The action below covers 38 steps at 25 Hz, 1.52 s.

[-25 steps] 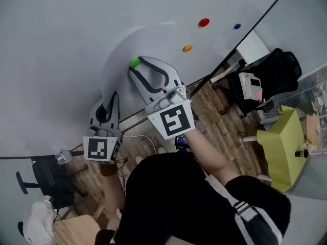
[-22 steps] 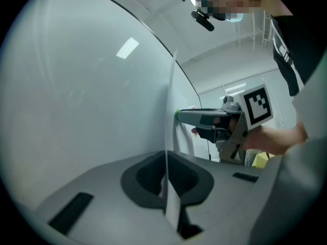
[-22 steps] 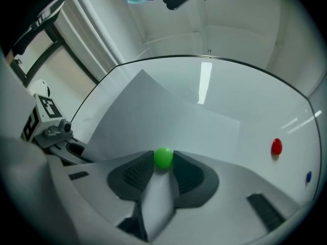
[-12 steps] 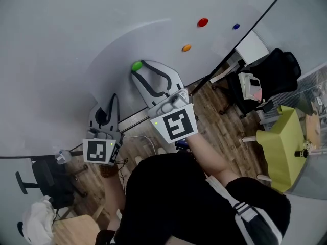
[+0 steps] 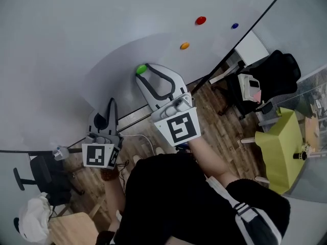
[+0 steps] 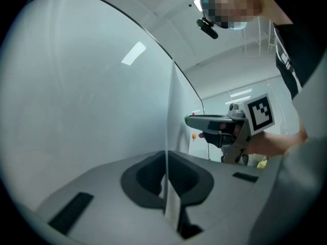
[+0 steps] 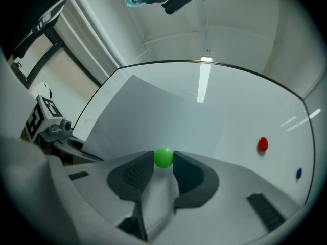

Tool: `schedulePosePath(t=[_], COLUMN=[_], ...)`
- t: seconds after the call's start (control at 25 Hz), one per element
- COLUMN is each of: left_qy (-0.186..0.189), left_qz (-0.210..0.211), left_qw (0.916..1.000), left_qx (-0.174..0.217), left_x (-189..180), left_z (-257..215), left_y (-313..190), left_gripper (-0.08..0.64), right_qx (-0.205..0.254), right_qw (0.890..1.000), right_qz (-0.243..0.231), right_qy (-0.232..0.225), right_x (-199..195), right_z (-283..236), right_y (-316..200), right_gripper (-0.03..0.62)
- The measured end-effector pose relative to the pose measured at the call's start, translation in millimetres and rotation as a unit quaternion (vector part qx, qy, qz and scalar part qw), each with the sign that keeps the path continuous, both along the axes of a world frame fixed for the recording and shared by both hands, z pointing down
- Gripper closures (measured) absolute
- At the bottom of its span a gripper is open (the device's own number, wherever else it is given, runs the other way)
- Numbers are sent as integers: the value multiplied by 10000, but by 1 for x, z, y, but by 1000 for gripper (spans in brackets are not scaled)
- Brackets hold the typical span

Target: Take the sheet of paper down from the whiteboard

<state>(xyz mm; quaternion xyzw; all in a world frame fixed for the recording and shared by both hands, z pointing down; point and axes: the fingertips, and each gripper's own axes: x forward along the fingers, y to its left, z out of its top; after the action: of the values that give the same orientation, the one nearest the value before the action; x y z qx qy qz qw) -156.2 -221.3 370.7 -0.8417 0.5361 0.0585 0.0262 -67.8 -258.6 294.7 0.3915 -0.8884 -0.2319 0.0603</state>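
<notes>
Whiteboard (image 5: 61, 24) with the sheet (image 5: 153, 50) on it, seen at the release stage. Your left gripper (image 6: 166, 160) is closed on the sheet's lower edge, which runs edge-on straight up between its jaws in the left gripper view. Your right gripper (image 7: 163, 160) has its jaws set against both sides of the green magnet (image 5: 141, 69), gripping it; the magnet sits on the sheet's near part, and whether it has come free of the board cannot be told. The sheet lies against the board, not yet taken down. Red (image 5: 201, 20), orange (image 5: 184, 46) and blue (image 5: 234, 26) magnets stand well apart to the right, off the sheet. Done, by this reading: both holds are made, one on the paper, one on what appears to be the only magnet on it. Left: pull the green magnet clear, then draw the sheet away from the board with your left gripper.
</notes>
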Motion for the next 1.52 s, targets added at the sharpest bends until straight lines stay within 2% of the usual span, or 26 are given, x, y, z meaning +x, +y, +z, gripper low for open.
schedulePosePath(t=[0.64, 0.8, 0.96, 1.52], left_qy=[146, 136, 126, 218], left_qz=[-557, -727, -841, -1494], left_qw=[9983, 9973, 9964, 9884], left_qx=[-26, -1, 0, 137], left_x=[-14, -24, -32, -63], left_z=[-1, -5, -5, -5], left_y=[28, 34, 41, 79], left_gripper=[551, 551, 551, 551], right_qx=[-93, -69, -87, -98], right_qw=[9997, 9994, 9967, 9956], right_qz=[-172, -171, -181, -113], right_qy=[-113, -304, -788, -929], right_x=[20, 25, 27, 48], right_z=[5, 0, -7, -10], right_y=[27, 31, 37, 62], right_gripper=[474, 474, 474, 474])
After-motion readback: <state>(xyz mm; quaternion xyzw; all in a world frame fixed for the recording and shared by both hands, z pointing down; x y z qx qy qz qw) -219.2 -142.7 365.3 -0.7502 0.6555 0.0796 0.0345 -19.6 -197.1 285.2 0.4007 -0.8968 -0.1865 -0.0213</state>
